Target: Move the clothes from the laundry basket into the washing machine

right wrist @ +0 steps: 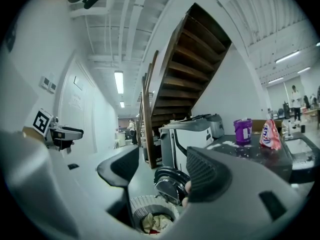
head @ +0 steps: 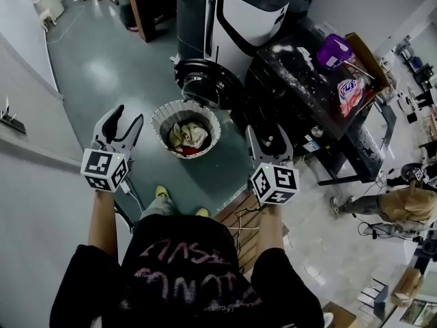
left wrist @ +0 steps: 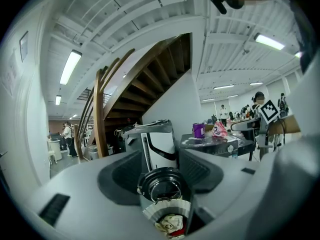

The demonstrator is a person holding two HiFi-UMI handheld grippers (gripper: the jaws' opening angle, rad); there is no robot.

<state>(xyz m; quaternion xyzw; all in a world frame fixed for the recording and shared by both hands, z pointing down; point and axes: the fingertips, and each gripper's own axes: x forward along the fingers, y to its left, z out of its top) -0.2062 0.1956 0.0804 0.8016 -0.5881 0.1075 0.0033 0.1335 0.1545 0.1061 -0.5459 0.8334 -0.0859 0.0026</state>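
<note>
The crumpled cream and red clothes [head: 188, 137] sit heaped inside the round white ribbed laundry basket [head: 161, 117], and none of them is out yet. The basket stands on the grey-green floor [head: 95, 67], just in front of the white and black front-loading washing machine [head: 235, 19]. The machine's round dark glass door [head: 205, 82] hangs open, right beside the basket's far rim. On to the tools. The left tool [head: 128, 117] hovers just left of the basket with its jaws moderately apart and its pads touching nothing. In the left gripper view the basket and the open door show through the gap. The right tool [head: 268, 137] hangs just right of the basket, jaws spread wide and gripping nothing, with the basket low between them in the right gripper view. Both tools are clear of the clothes. To the right of the machine stands a dark counter [head: 307, 91] dusted with white specks. It carries a purple plastic tub [head: 333, 50] and a red and white packet [head: 349, 91]. A brown wooden staircase [left wrist: 145, 79] rises behind the machine.
</note>
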